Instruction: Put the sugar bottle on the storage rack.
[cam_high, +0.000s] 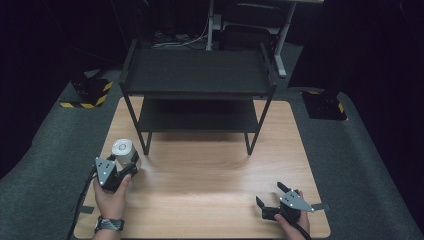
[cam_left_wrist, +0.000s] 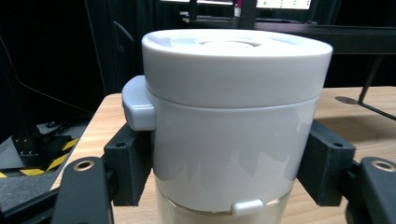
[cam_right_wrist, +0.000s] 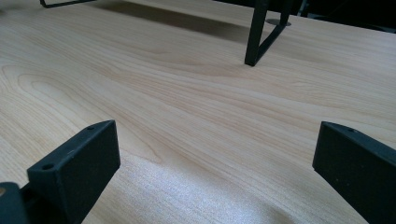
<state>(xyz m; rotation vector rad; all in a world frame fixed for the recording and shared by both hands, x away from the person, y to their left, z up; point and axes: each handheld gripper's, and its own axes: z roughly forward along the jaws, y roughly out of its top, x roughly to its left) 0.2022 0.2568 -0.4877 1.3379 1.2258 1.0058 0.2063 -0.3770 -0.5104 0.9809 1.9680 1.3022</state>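
A white round canister (cam_high: 122, 149) with a white lid stands upright at the left of the wooden table (cam_high: 210, 175). My left gripper (cam_high: 129, 165) is shut on it from the near side. In the left gripper view the canister (cam_left_wrist: 233, 116) sits between the two black jaws, which press its sides below the lid; the left gripper (cam_left_wrist: 229, 172) holds it level. A small clasp sticks out on its left. My right gripper (cam_high: 270, 194) rests near the table's front right, open, nothing between its jaws. The right gripper (cam_right_wrist: 219, 163) looks across bare wood.
A black two-level metal rack (cam_high: 197, 72) stands at the back middle of the table; one of its legs (cam_right_wrist: 261, 32) shows ahead of the right gripper. Dark floor surrounds the table, with yellow-black striped bases (cam_high: 90, 92) at the back left.
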